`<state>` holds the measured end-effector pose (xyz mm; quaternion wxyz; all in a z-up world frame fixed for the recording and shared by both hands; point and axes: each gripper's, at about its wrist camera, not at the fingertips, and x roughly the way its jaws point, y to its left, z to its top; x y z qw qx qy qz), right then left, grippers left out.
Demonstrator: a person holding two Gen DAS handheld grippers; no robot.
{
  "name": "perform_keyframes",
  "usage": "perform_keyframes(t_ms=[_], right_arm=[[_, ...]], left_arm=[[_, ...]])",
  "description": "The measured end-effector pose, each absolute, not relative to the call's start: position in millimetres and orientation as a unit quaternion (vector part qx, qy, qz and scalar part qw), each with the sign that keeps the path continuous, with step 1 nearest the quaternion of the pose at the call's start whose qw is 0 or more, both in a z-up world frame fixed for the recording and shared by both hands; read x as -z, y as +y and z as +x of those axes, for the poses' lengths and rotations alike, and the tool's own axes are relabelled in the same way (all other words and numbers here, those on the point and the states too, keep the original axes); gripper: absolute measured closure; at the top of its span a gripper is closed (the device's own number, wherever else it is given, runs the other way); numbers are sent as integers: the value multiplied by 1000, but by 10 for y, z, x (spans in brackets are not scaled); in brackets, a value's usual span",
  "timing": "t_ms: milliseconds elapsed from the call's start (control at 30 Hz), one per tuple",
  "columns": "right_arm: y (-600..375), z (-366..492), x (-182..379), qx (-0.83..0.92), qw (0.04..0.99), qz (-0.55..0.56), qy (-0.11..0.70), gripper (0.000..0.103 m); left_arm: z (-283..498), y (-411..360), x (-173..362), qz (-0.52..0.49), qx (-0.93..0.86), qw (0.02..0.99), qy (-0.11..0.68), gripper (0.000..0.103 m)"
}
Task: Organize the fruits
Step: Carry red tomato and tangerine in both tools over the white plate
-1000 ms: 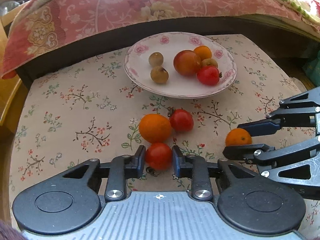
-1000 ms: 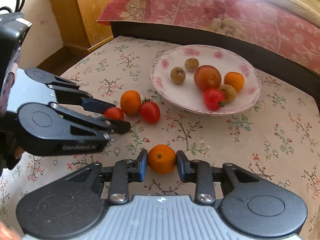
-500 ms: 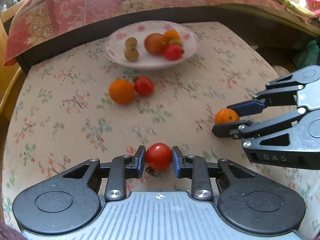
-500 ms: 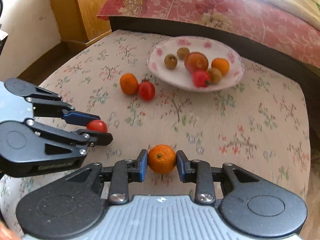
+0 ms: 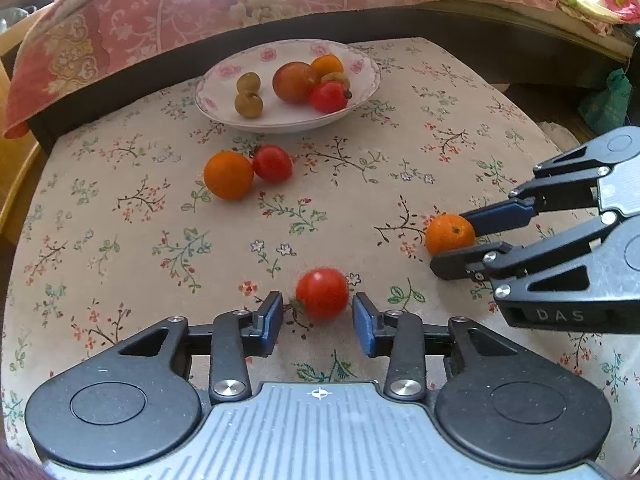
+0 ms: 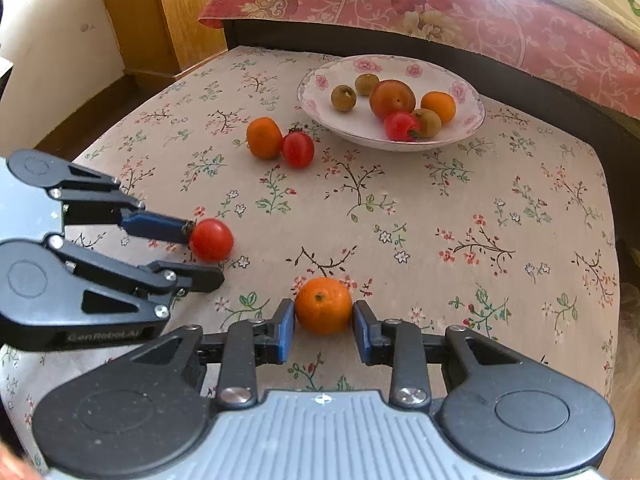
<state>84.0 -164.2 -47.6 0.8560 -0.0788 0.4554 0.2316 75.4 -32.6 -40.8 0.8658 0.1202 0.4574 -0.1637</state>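
Nearby, left gripper [image 5: 318,316] gapes around a tomato [image 5: 322,293] on the flowered cloth [image 5: 120,240]; right gripper [image 6: 324,328] pinches an orange [image 6: 323,305]. Another orange [image 5: 228,175] touches a second tomato [image 5: 272,163] (before the plate [image 5: 224,80] of fruit).

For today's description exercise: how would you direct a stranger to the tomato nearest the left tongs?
Start at the flowered plate and come forward past the orange-and-tomato pair. The lone red tomato lies between the open left tongs, unlike the orange the right tongs hold.
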Motion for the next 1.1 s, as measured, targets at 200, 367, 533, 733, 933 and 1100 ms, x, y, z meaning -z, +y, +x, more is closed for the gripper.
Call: perform_keyframes(t_ms=[200,367,533,733,933,1100], right_arm=[[-1657,862,464,-237,855,-72,455,67],[-1664,868,472,-244,854,-69,455,67],[-1661,891,470,-244,854,-68,455,67],[-1626,894,465,-239,851,-77,461,69],[-1638,934,440,-235,852,-70,462,69],[-1647,983,367,-229,860,-62,452,69]], left_arm=[[776,-334,412,120,166,865,457,52],[768,-332,416,119,168,865,458,52],[773,-331,415,118,170,865,457,54],[772,-353,410,116,177,862,461,67],[807,-369,385,112,176,864,458,67],[857,-407,306,105,176,870,448,67]])
